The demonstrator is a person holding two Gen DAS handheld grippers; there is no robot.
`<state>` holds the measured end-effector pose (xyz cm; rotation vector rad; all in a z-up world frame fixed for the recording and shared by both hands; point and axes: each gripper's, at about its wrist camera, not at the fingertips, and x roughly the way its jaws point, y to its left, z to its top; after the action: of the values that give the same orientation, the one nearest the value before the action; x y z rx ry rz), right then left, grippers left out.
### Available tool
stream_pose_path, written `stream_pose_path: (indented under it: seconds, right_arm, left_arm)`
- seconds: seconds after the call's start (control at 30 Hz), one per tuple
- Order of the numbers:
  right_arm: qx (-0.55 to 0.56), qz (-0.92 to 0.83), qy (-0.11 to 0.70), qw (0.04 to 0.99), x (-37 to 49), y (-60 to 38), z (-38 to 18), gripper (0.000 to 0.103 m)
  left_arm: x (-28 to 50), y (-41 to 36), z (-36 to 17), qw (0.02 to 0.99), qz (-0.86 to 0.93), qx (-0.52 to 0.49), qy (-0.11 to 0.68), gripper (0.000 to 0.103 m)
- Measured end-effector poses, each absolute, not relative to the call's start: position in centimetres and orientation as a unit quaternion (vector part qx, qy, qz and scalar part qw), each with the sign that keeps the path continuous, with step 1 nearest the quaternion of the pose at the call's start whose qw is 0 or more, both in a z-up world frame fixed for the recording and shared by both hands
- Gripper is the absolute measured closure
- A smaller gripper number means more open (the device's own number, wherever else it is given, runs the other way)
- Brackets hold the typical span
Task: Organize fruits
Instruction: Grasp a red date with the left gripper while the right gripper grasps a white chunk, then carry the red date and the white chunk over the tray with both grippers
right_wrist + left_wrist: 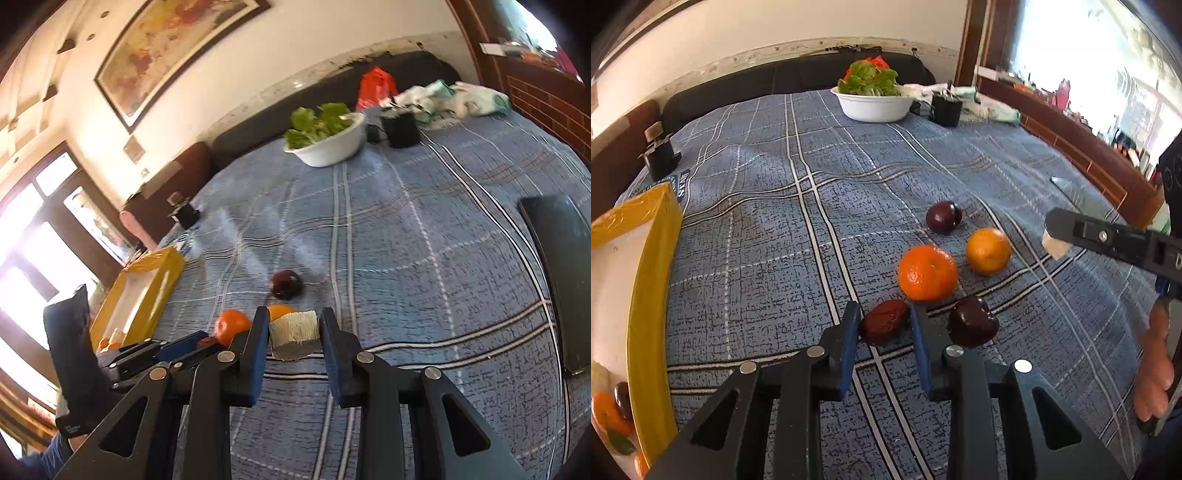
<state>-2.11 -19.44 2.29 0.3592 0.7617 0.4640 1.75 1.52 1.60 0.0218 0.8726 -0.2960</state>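
The left gripper clamps a wrinkled red date; the right gripper grasps a pale chunk. Open cloth stretches left to the yellow box.

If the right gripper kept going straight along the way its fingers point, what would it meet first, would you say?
The right gripper, already shut on a whitish block, points toward the yellowish orange just beyond it. That looks like the first thing in line, with the dark plum farther on, though depth is hard to judge.
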Motion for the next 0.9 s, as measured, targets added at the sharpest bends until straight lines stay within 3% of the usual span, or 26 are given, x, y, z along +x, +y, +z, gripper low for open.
stream_pose_path:
  seconds: [0.33,0.9]
  right_arm:
    - [0.097,0.26,0.326,0.903,-4.3,-16.2,3.5,0.073]
    - [0.05,0.27,0.322,0.906,-4.8,-14.5,3.1,0.073]
  left_arm:
    - [-0.1,3.4,4.1,0.933,-0.109,-0.01,0.344,0.077]
    - [-0.1,3.7,4.4,0.938,-0.099,-0.01,0.332,0.077]
